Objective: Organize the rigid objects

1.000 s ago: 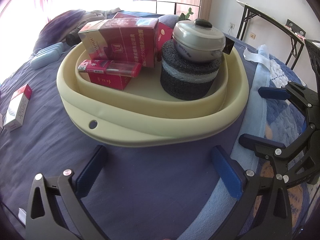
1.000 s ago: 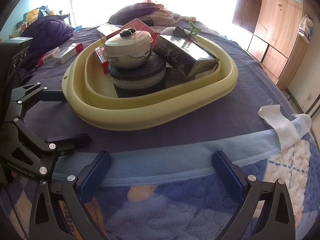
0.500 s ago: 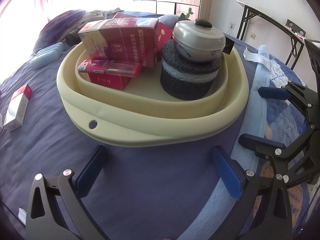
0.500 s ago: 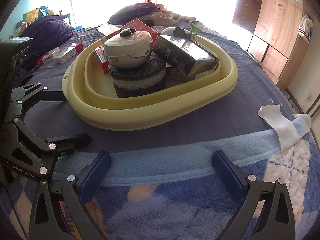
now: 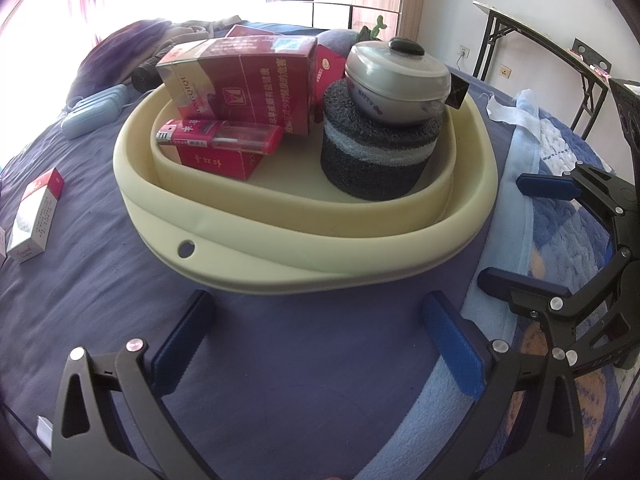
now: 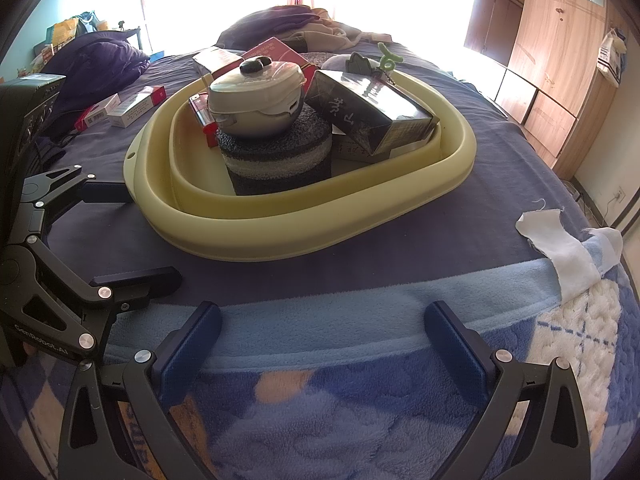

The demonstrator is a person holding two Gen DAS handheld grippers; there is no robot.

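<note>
In the basin (image 5: 304,236), the pot (image 5: 400,80) sits on the foam roll (image 5: 372,160), right of stacked boxes (image 5: 244,88).

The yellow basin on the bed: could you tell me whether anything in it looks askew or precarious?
Yes: the small lidded pot sits tilted atop the dark foam roll, and the big red box leans on smaller red boxes.

Left wrist view: low over the bed, facing the cream basin (image 5: 304,248) at mid-frame, near; right gripper (image 5: 520,236) visible at right edge.
Right wrist view: low, slightly farther back over the blue blanket (image 6: 320,420), facing the same basin (image 6: 280,236); left gripper (image 6: 132,236) at left edge.
Shared: basin, its contents, bedspread.
</note>
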